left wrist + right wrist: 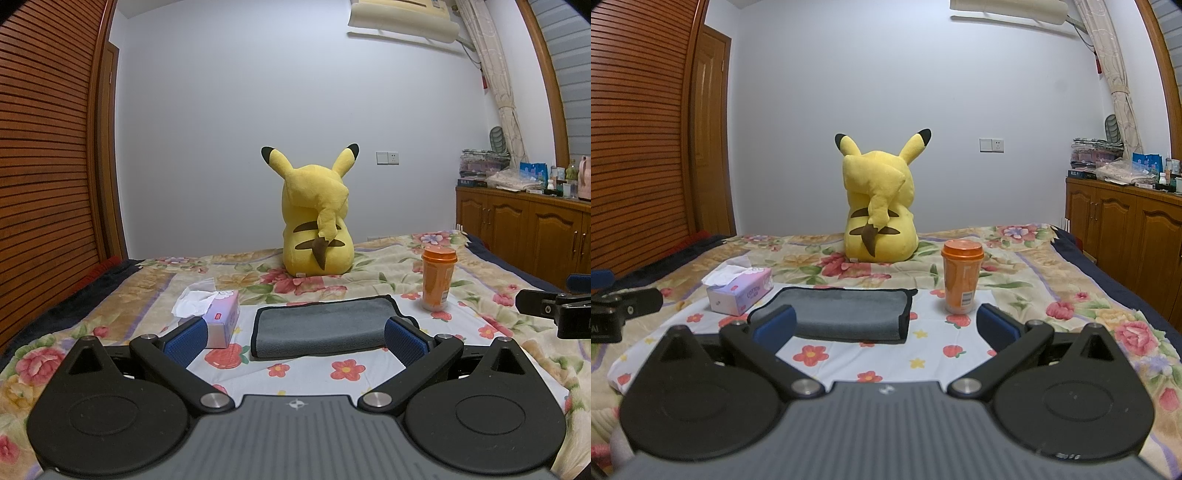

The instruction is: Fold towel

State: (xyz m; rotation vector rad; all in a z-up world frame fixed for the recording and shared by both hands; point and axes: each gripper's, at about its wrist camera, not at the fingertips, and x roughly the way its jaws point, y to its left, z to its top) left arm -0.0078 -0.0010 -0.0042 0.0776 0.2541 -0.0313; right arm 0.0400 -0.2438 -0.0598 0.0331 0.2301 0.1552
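A grey towel with a black edge (317, 325) lies folded flat on the floral bedspread; it also shows in the right wrist view (846, 314). My left gripper (295, 338) is open and empty, hovering just in front of the towel with its blue pads either side of it. My right gripper (886, 326) is open and empty, in front of the towel's right end. Each gripper's body shows at the edge of the other's view, the right gripper (554, 310) and the left gripper (620, 306).
A pink tissue box (218, 317) sits left of the towel. An orange cup with a lid (437, 278) stands to its right. A yellow Pikachu plush (317, 221) sits behind. A wooden cabinet (1126, 225) stands beyond the bed's right edge.
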